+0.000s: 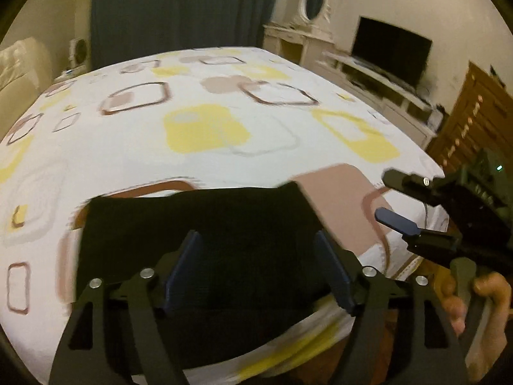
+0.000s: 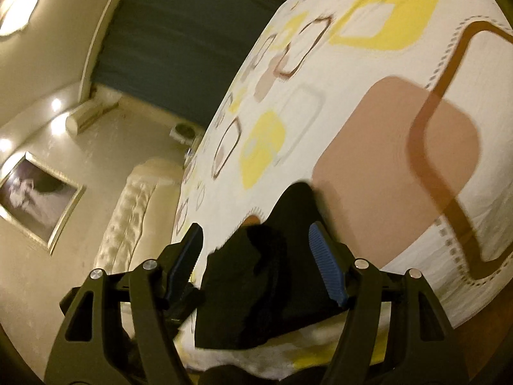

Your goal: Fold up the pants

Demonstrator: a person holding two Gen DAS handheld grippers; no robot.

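Black pants [image 1: 205, 234] lie folded into a squarish block at the near edge of the bed [image 1: 205, 147], which has a white sheet with yellow and brown squares. My left gripper [image 1: 256, 250] is open just above the pants, with its blue fingers [image 1: 184, 263] spread over the fabric. My right gripper [image 1: 392, 197] shows to the right, open, off the pants' right edge. In the right wrist view the pants [image 2: 272, 276] lie between the open jaws of my right gripper [image 2: 256, 245], which hold nothing.
A TV [image 1: 389, 51] on a white unit stands at the far right, with a white vanity and oval mirror [image 1: 312, 3] behind. A brown dresser [image 1: 471, 118] is right of the bed. A dark curtain [image 1: 179, 9] hangs beyond, and a cream headboard [image 2: 128, 211] stands at the left.
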